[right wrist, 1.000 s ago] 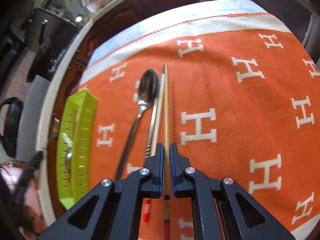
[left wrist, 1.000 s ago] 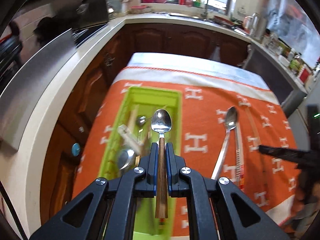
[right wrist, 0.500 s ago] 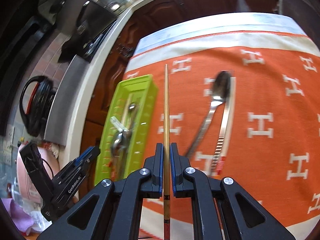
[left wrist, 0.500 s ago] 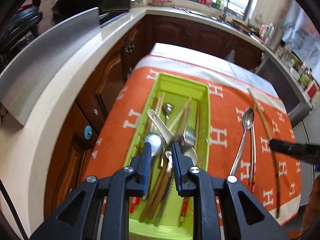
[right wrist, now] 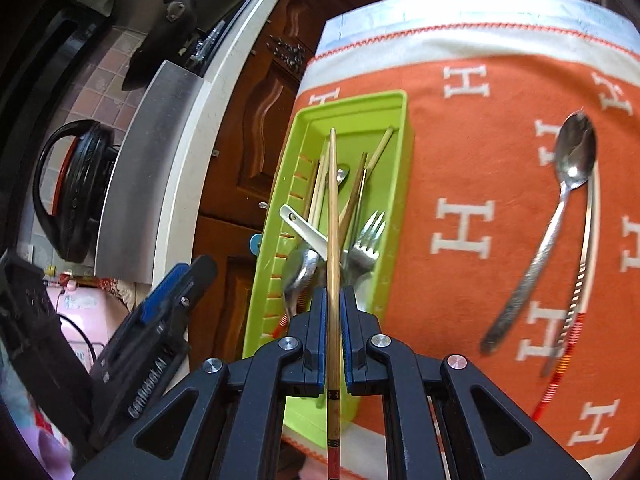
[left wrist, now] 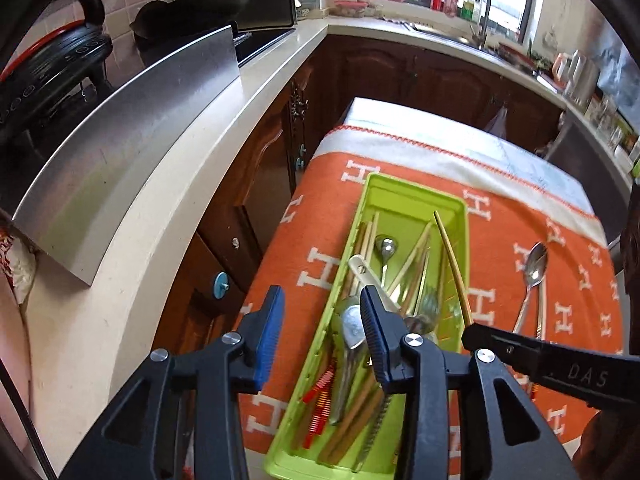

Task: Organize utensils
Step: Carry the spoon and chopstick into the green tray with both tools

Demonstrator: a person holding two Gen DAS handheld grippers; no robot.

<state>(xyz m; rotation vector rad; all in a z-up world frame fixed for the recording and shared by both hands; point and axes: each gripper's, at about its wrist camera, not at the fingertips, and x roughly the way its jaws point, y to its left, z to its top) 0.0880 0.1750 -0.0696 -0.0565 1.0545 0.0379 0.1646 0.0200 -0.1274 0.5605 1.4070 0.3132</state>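
Left gripper [left wrist: 322, 330]: its jaws have just been opening and now stand apart with nothing between them, beside the tray's near-left edge. A second ago they clamped a wooden-handled spoon; that spoon is now let go among the cutlery.
Right gripper [right wrist: 333, 316]: clamped tight on one chopstick [right wrist: 332, 216], and it has swung across from the cloth to hang over the tray.
Tray [left wrist: 460, 216]: green, already holding spoons, a fork [right wrist: 366, 242] and chopsticks in a loose heap.
Still on the cloth [right wrist: 472, 152]: a metal spoon [right wrist: 560, 208] and a chopstick [right wrist: 582, 280] beside it, well apart from the tray.
Meaning: one more piece filed; the chopstick looks next to drop, leaving two.
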